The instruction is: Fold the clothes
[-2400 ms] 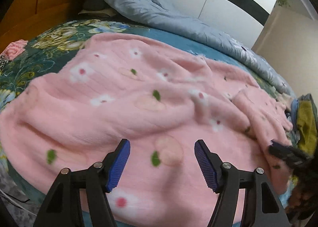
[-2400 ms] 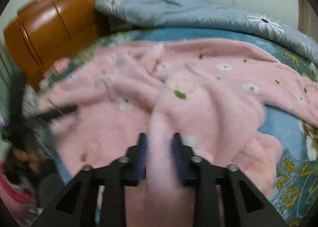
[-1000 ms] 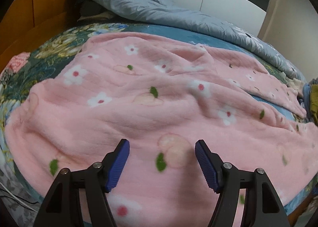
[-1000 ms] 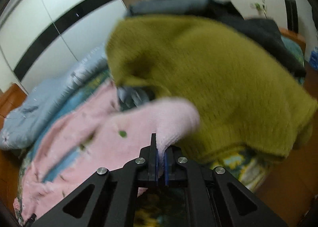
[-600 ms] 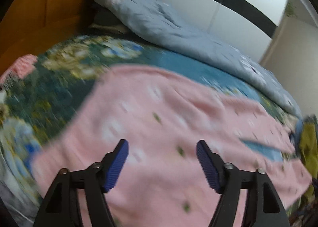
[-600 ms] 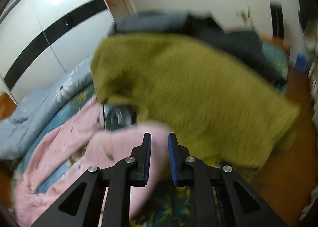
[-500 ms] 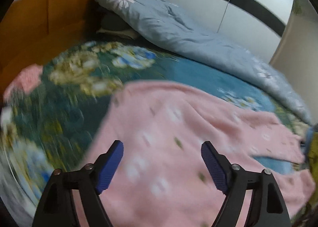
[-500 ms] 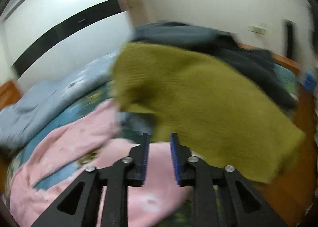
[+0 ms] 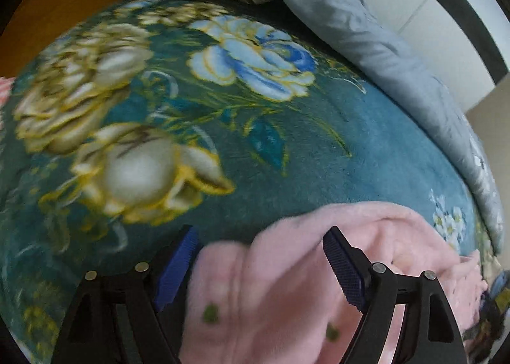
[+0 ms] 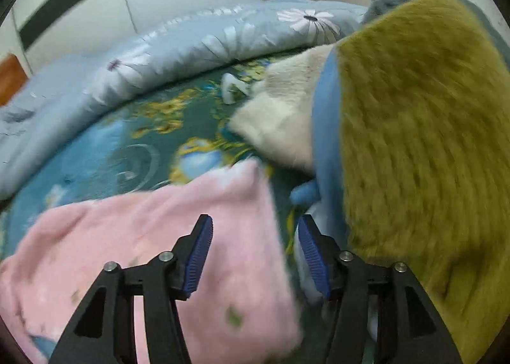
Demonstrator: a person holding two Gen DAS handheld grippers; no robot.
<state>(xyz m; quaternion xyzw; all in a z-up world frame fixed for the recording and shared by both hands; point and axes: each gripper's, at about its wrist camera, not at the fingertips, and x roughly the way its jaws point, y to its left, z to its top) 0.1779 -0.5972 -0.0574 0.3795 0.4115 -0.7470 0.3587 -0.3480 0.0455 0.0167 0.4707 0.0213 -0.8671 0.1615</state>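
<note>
Pink fleece garment [image 9: 287, 293] is lying bunched on the bed's teal floral blanket [image 9: 366, 147] at lower frame, both left tongs [image 9: 259, 271] and right tongs [image 10: 253, 257] gaping wide over it gripping nothing, no neat fold showing, olive sweater [image 10: 414, 140] sitting at right.

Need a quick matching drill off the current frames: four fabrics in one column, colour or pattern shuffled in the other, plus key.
Column 1
1. garment under the grippers
2. bedspread
3. duvet
4. fuzzy sweater

Column 2
A. olive green
B. pink with small green specks
C. pale blue with daisy prints
D. teal with large flowers

Pairs: 1-B, 2-D, 3-C, 4-A
</note>
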